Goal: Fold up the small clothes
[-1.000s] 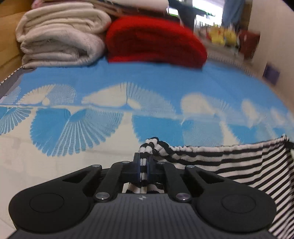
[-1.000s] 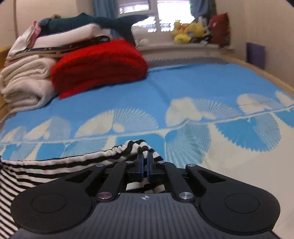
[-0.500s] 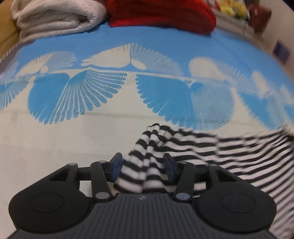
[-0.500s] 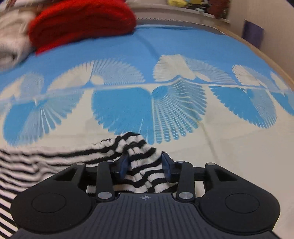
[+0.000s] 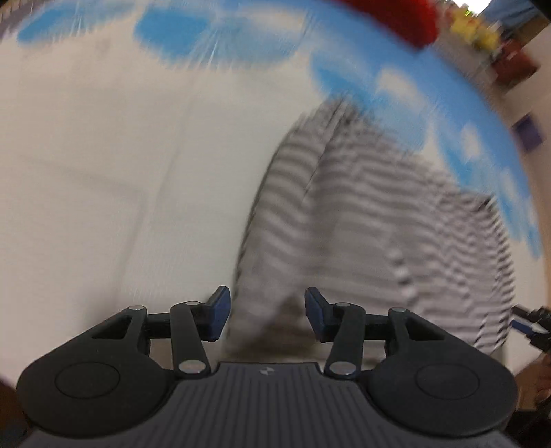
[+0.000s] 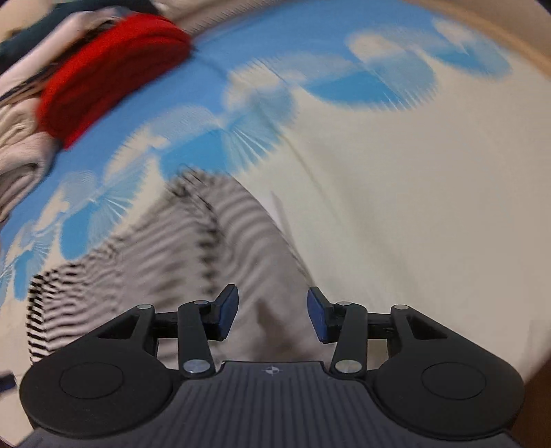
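A blue-and-cream sheet (image 6: 396,179) spreads ahead of and under both grippers. Far ahead to the left of the right gripper lies a red blanket (image 6: 110,72), beside pale folded towels (image 6: 20,151). Far right of the left gripper, blurred yellow shapes (image 5: 477,29), perhaps toys

The left gripper (image 5: 264,312) and the right gripper (image 6: 272,312) look alike. Each has a dark grey body with fine ribs running along it and a small pale mark at the middle of its far edge. On both sides of the body sits a round black housing with a flat circle pressed into its top. Black link arms go from these housings to the jaws, joined by silver screws. The pads (image 5: 217,313) of the jaws are blue.
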Available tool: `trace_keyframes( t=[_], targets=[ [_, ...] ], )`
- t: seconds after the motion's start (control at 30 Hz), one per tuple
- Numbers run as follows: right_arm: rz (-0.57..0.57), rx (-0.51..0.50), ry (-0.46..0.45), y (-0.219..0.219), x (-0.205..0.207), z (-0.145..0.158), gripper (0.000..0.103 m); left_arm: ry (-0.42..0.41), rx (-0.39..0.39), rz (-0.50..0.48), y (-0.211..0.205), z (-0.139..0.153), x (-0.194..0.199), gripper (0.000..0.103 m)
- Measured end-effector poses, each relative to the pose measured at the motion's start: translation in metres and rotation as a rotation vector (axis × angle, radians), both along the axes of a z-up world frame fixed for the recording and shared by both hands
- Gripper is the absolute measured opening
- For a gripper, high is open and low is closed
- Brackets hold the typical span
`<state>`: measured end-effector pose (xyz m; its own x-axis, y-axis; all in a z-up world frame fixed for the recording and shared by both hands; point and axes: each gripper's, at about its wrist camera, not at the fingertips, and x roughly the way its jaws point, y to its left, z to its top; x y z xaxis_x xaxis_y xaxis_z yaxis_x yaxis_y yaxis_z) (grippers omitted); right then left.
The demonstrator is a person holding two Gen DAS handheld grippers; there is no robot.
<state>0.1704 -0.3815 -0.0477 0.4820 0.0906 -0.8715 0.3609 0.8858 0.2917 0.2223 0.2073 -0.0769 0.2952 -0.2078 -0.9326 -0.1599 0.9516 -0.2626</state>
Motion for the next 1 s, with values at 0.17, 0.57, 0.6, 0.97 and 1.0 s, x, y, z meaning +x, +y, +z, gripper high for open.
trace_keyframes(
  t=[0.17, 0.57, 0.6, 0.97, 1.0],
  targets=[
    [-0.046, 0.080, 0.098, -0.017, -0.013, -0.024, 0.046, -0.002, -0.005, -0.009, 0.004, -0.008, 0.005, 0.051],
    [0.009, 0.058, 0.054, -0.017, -0.023, -0.020, 0.008, -0.112, 0.046, -0.075, 0.000, -0.001, -0.010, 0.003],
    [-0.008, 0.079, 0.010, -0.022, -0.027, -0.013, 0.007, -0.158, 0.015, -0.045, 0.008, 0.009, -0.015, 0.003],
    [0.027, -0.015, 0.168, -0.024, -0.033, -0.030, 0.012, -0.074, 0.260, -0.138, -0.012, 0.002, -0.023, 0.010],
    [0.025, -0.039, 0.158, -0.022, -0.033, -0.027, 0.012, -0.128, 0.259, -0.135, -0.014, 0.011, -0.023, 0.010]
  ],
)
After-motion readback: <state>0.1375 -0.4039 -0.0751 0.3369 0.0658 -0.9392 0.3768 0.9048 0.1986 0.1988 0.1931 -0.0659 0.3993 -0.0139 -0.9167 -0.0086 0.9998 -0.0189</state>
